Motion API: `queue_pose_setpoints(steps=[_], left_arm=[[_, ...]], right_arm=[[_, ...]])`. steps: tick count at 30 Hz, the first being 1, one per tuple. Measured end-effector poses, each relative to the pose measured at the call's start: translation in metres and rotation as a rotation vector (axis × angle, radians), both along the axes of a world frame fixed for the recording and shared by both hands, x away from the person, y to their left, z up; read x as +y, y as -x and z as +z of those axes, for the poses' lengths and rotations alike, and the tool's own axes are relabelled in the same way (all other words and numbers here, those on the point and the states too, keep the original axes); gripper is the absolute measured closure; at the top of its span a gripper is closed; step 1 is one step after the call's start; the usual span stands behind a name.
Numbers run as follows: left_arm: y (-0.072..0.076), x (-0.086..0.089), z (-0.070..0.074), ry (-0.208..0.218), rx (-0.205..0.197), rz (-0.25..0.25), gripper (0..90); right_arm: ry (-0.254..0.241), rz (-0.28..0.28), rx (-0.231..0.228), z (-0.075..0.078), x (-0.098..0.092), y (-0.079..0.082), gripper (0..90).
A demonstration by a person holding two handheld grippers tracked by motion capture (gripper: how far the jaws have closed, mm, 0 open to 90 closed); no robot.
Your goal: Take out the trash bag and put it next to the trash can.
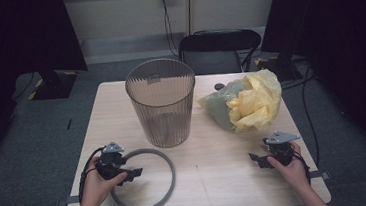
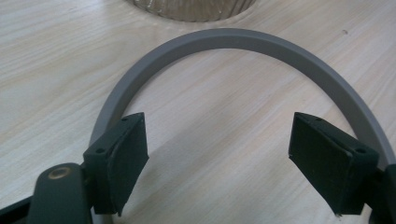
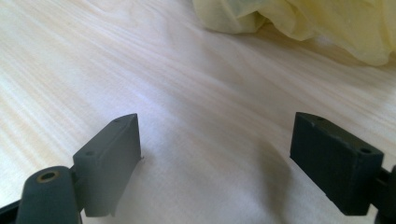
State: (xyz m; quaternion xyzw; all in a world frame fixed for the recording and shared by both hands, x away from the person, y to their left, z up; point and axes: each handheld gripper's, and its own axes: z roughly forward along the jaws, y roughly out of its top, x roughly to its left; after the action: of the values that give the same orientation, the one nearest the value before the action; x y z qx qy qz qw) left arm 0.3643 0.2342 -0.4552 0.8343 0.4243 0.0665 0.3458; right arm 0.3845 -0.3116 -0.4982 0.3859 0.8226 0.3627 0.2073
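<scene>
The work in hand seems to be fitting a bag into the ribbed bin (image 1: 162, 102), which stands upright in the middle of the counter (image 1: 212, 175), and then holding the bag with the grey ring (image 1: 149, 199). The ring lies flat on the counter, just in front of the bin and on the person's left side. The left hand-held gripper (image 1: 133, 174) hovers low over the near-left part of this ring with its jaws wide apart and nothing between them; in the left gripper view the ring (image 2: 224, 39) curves around both pads, so it is not yet gripped. The right hand-held gripper (image 1: 254, 158) is also wide open and empty, low over bare wood, and the crumpled yellow bag (image 1: 251, 102) lies well apart from it, at the far right beside the bin; in the right gripper view the bag (image 3: 299, 18) is at the top edge. To do this step well, I think the bag should come first, because the ring is useful only after the bag hangs over the rim. The right hand-held gripper should reach to a loose outer fold of the yellow bag, not to the greenish layer (image 1: 216, 107) beneath, and close on a single thin edge so the mouth can open. The left one should wait, or take the ring across its narrow band, with one pad inside and one outside, so the ring does not slide away.
</scene>
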Motion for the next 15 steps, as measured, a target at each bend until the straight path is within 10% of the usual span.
queue_pose_setpoints(steps=[15], left_arm=[[-0.004, 0.002, 0.003, -0.014, -0.022, 0.006, 18.8]], right_arm=[[-0.026, -0.038, 0.065, -0.001, -0.007, 0.015, 15.0]])
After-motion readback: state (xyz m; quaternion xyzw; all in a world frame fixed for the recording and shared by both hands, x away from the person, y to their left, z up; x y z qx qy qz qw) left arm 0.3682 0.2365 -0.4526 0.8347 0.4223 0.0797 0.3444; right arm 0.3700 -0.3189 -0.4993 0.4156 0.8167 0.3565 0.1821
